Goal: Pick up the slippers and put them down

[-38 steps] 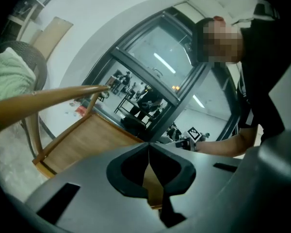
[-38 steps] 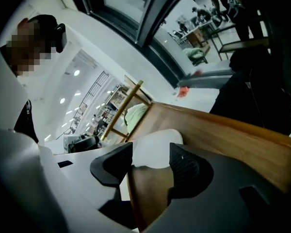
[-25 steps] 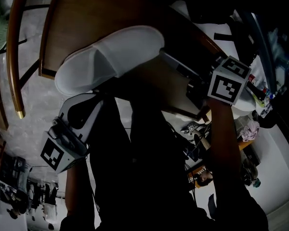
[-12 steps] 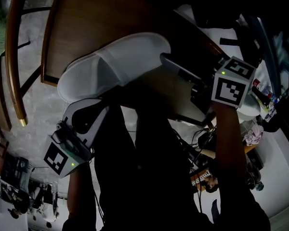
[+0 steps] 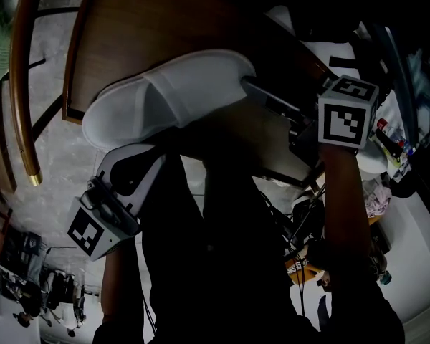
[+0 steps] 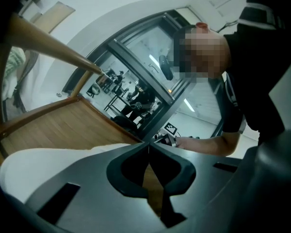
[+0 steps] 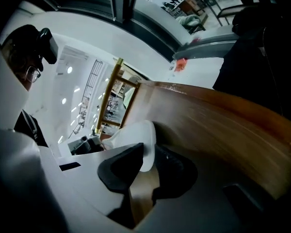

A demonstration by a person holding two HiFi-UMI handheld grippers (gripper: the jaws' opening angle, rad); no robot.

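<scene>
The right gripper [image 7: 148,157], its jaws just closed inward, pinches the rim of the white slipper [image 5: 168,95] on the wooden chair seat [image 5: 150,27]. The left gripper [image 6: 148,147] has its jaws together, empty.

Bare brown wooden chair seat [image 5: 143,41] lies open beyond the white cloth slipper [image 5: 165,95], which fills its near edge. The chair's curved wooden back rail [image 5: 18,84] bars the left side, pale floor [image 5: 57,156] showing between.
</scene>
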